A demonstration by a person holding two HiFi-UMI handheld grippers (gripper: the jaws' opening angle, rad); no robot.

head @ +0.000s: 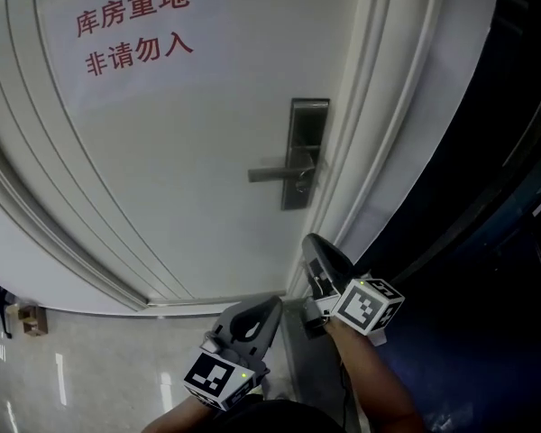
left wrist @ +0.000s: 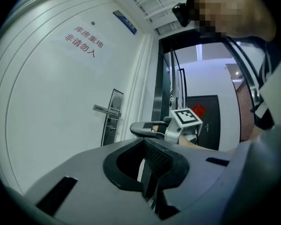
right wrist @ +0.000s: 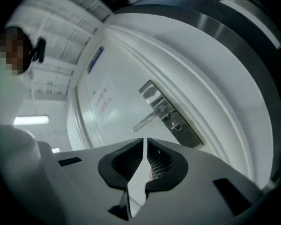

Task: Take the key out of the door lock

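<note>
A white door (head: 180, 170) carries red characters and a metal lock plate (head: 305, 152) with a lever handle (head: 272, 173). A small key (head: 302, 181) sits in the lock just under the lever; it also appears as a small round head on the plate (right wrist: 176, 124) in the right gripper view. My right gripper (head: 314, 244) is below the lock, apart from it, shut and empty. My left gripper (head: 267, 305) hangs lower and to the left, also shut on nothing. In the left gripper view, the lock plate (left wrist: 112, 116) lies beyond the right gripper (left wrist: 147, 128).
The white door frame (head: 379, 152) runs down to the right of the lock, with a dark opening (head: 487, 242) beyond it. A small box (head: 27, 318) stands on the glossy floor at the lower left. A dark door (left wrist: 203, 121) shows far behind.
</note>
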